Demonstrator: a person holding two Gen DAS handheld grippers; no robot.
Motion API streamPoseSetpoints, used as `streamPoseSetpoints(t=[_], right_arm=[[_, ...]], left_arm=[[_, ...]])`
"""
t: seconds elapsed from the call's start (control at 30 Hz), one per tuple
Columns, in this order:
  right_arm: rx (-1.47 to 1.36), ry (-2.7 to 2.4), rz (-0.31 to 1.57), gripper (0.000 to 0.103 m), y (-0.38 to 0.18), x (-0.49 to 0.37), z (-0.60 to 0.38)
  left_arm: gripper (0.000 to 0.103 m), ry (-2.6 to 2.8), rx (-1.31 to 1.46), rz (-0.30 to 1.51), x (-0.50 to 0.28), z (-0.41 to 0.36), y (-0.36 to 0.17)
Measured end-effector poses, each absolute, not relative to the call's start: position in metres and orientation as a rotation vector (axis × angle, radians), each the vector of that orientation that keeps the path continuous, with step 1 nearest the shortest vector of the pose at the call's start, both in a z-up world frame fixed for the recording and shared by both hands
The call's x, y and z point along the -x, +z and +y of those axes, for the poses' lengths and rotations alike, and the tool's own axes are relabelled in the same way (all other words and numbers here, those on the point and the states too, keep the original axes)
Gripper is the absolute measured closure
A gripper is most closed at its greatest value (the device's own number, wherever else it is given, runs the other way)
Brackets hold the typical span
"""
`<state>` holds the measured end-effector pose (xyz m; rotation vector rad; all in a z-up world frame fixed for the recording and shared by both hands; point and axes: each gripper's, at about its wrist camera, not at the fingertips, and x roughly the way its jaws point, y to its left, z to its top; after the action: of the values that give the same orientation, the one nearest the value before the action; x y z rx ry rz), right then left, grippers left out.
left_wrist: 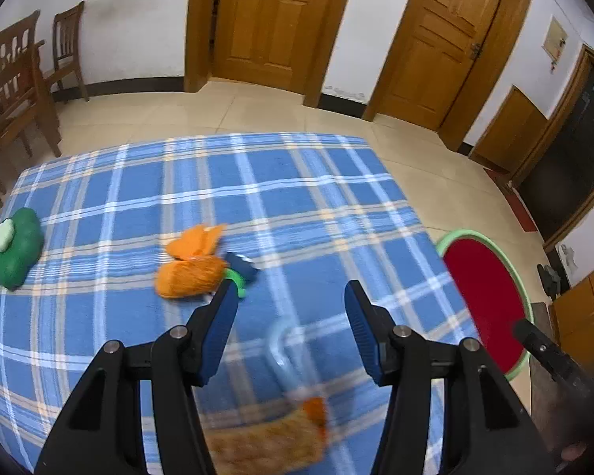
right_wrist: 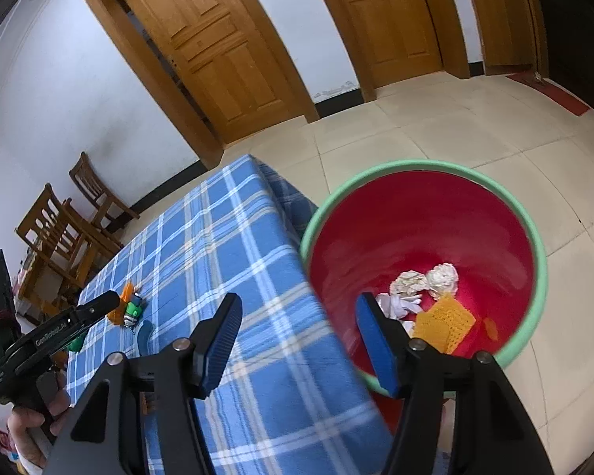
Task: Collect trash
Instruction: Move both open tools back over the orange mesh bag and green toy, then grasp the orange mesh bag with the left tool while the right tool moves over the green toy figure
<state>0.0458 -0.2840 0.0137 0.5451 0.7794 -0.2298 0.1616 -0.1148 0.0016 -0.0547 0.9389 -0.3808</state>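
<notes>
Between the blue pads of the left claw (left_wrist: 291, 330), at the bottom middle of the left wrist view, lie a blurred clear plastic piece (left_wrist: 283, 350) and an orange-tan wrapper (left_wrist: 269, 437) on the blue plaid tabletop (left_wrist: 328, 182); the jaws stand partly apart with nothing pressed between them. Further up and left sit an orange net pouch (left_wrist: 190, 265) with a small green and dark blue item (left_wrist: 239, 271) touching its right side, and a green lump (left_wrist: 16, 253) at the left edge. The right claw (right_wrist: 297, 340) is also parted and empty, straddling the tabletop's corner and the red bin with a green rim (right_wrist: 419, 164) in the lower right of its view. That bin holds crumpled white paper balls (right_wrist: 425, 279), a white scrap (right_wrist: 396, 304) and an orange mesh piece (right_wrist: 443, 322). My judgement: the clear piece is thin and slippery, so a closing left claw may skid over it or pinch the cloth instead; the motion blur suggests the aim is unsettled. A carry toward the bin could also drop light trash on the floor short of the rim.
</notes>
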Motion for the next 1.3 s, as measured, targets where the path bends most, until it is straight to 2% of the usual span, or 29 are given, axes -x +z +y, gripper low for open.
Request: streamPoseSetpoints(t=[0.4,0.97,1.3], right_arm=[[-0.484,-0.18,0.817,0.038,0.016,-0.081,-0.253],[-0.433,-0.121,0.868,0.038,0.007,-0.109,-0.224],[-0.389,-0.068,0.865,0.038,0.013,-0.119,-0.204]], left_arm=[[0.047,-0.309,0.089,0.956,-0.194,-0.074,-0.021],[0.047,-0.308,0.161,0.975,-0.214,-0.055,-0.046],[0.054,-0.275,0.211,0.956,-0.202,-0.032,-0.043]])
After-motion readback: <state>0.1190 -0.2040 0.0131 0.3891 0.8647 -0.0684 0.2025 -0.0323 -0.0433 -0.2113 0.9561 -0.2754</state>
